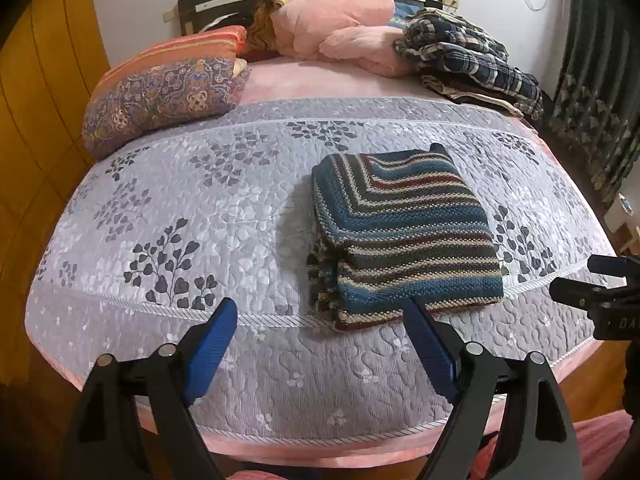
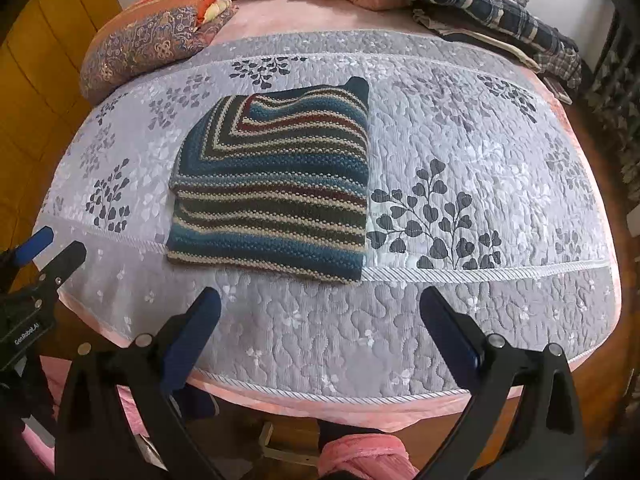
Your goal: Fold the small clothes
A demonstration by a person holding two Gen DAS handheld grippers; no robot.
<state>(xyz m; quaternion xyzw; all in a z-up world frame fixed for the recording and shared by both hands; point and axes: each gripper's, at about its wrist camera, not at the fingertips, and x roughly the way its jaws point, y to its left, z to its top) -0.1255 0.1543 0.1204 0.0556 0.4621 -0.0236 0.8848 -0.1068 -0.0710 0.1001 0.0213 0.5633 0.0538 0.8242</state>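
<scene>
Already, from the left wrist, the striped knit [image 1: 404,236] lies folded on the grey quilt [image 1: 180,208] near the bed's front edge, with the left gripper [image 1: 320,320] spread wide and empty just short of it; a careless nudge could spill the loose layers at its left side. From the right wrist, the right gripper [image 2: 320,312] also gapes empty, near the fold's front hem, where a snag would undo it.

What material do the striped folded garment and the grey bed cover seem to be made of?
Striped garment: likely knitted wool or acrylic yarn, matte, with a bumpy stitch texture. Grey bed cover: quilted woven fabric with a slight sheen, puffed stitched shapes and printed leaves; the fibre is uncertain.
</scene>
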